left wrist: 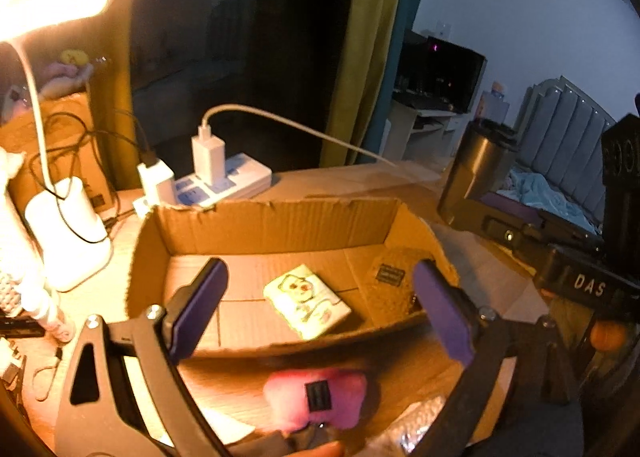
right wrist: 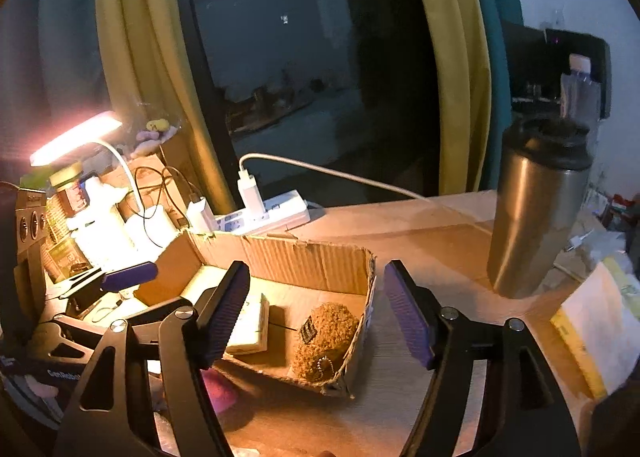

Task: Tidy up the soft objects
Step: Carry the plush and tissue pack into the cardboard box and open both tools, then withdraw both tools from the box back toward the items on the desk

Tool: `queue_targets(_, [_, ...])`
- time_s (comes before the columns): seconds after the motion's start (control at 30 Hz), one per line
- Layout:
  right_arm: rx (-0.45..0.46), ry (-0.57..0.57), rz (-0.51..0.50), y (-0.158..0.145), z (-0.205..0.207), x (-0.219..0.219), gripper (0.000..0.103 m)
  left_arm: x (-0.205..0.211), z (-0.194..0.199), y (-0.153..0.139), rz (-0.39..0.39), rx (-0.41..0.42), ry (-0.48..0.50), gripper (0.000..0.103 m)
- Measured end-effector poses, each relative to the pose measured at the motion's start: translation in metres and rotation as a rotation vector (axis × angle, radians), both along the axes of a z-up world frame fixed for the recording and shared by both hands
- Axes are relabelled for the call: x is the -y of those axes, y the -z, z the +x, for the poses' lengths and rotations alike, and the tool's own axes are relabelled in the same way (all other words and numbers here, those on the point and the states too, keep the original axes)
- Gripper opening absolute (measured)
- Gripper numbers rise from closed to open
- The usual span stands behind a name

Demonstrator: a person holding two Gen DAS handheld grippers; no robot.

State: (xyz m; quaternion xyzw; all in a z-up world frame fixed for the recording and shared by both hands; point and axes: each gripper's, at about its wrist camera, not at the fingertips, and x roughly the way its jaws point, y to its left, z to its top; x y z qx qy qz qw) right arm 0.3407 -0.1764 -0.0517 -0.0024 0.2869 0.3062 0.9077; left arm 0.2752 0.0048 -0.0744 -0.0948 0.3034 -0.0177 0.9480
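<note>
My left hand-held gripper (left wrist: pixel 320 313) stands with its jaws wide apart and nothing between the pads; it hangs over the near edge of the open cardboard box (left wrist: pixel 280 225) on the surface (left wrist: pixel 460 185). Inside the box I see a pale green soft pad with a cartoon print (left wrist: pixel 306 307) lying flat on the floor, roughly in the middle, and a brown fuzzy toy (right wrist: pixel 324 341) tucked into the near right corner against the wall. A pink plush (left wrist: pixel 316 401) lies outside the box on the surface, just below my left jaws, touching neither pad.

My right hand-held gripper (right wrist: pixel 316 317) is also spread open and holds nothing; its left finger overlaps the box's interior in view, its right finger sits outside the box's right wall. A steel tumbler (right wrist: pixel 536 213) stands upright well to the right of the box. Behind the box a white power strip (left wrist: pixel 224 181) carries plugged chargers, and a lit desk lamp (left wrist: pixel 60 5) glows at the left.
</note>
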Motion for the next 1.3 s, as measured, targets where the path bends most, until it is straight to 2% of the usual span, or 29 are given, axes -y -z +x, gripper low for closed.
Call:
queue_targets(0.23, [0.053,0.012,-0.012,-0.022,-0.028,-0.003,0.073,-0.010,-0.034,-0.022,0.003,0.061,-0.013,0.095])
queue_targets(0.53, [0.082,0.001,-0.040,-0.031,-0.072,-0.014,0.073,-0.020,-0.072,-0.028,0.021,0.089,-0.008,0.095])
queue_targets(1.1, [0.031,0.017,-0.101,-0.008,-0.119,-0.013,0.073,-0.022,-0.113,-0.012,0.006,0.074,0.007,0.095])
queue_targets(1.3, [-0.026,0.020,-0.119,0.014,-0.124,-0.010,0.073,-0.026,-0.125,-0.001,0.006,0.051,-0.001,0.095])
